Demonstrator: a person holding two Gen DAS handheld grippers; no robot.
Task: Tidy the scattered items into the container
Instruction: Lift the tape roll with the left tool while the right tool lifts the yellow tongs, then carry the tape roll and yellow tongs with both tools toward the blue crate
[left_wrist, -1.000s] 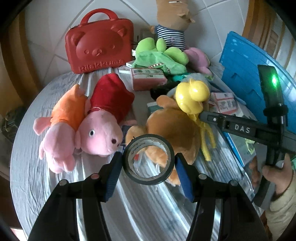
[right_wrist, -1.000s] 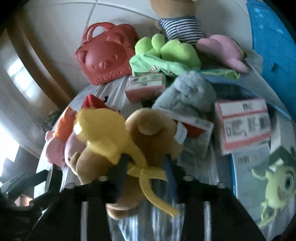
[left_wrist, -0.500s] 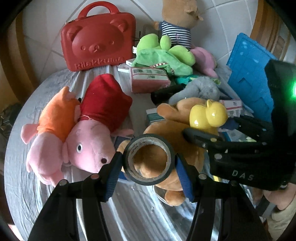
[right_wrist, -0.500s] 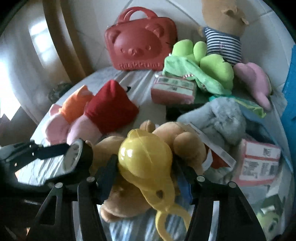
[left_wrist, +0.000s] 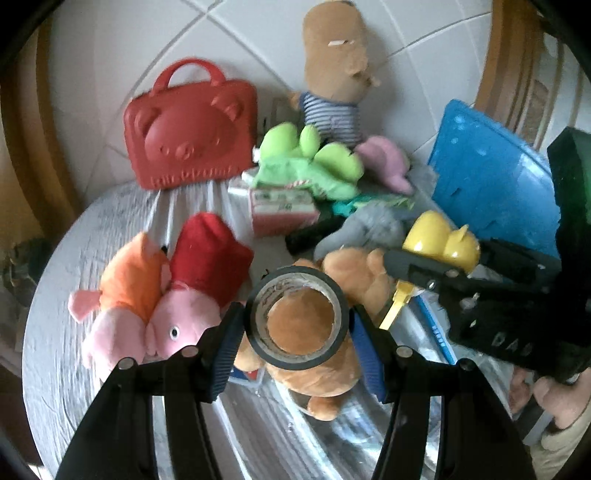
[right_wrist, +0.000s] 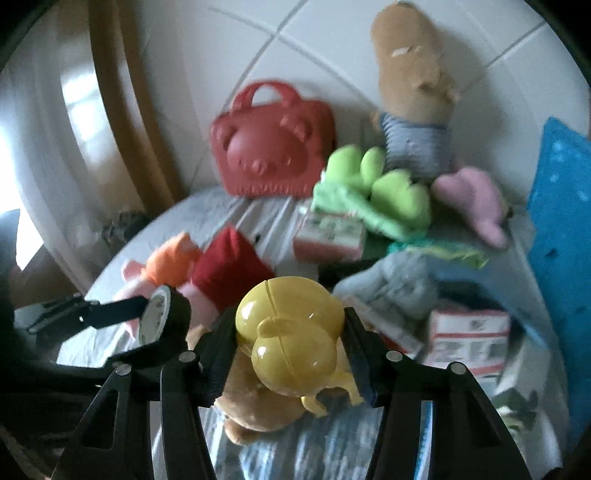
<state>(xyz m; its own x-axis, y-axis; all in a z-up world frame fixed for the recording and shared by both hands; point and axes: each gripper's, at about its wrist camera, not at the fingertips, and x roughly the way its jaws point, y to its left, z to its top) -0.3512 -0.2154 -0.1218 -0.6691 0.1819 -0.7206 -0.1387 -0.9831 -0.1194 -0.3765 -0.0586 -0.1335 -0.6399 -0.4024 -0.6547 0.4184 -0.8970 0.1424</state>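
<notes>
Tape roll (left_wrist: 297, 318) is sitting clamped between the pads of my left gripper (left_wrist: 297, 328), above the brown plush (left_wrist: 321, 365) on the table (left_wrist: 74, 369). My right gripper (right_wrist: 290, 354) is squeezing the yellow duck (right_wrist: 291, 343), just beside the tape and near the blue bin (left_wrist: 495, 177).

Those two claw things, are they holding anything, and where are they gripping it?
The left gripper clamps a tape roll across its outer rim. The right gripper squeezes a yellow duck toy by its sides.
</notes>
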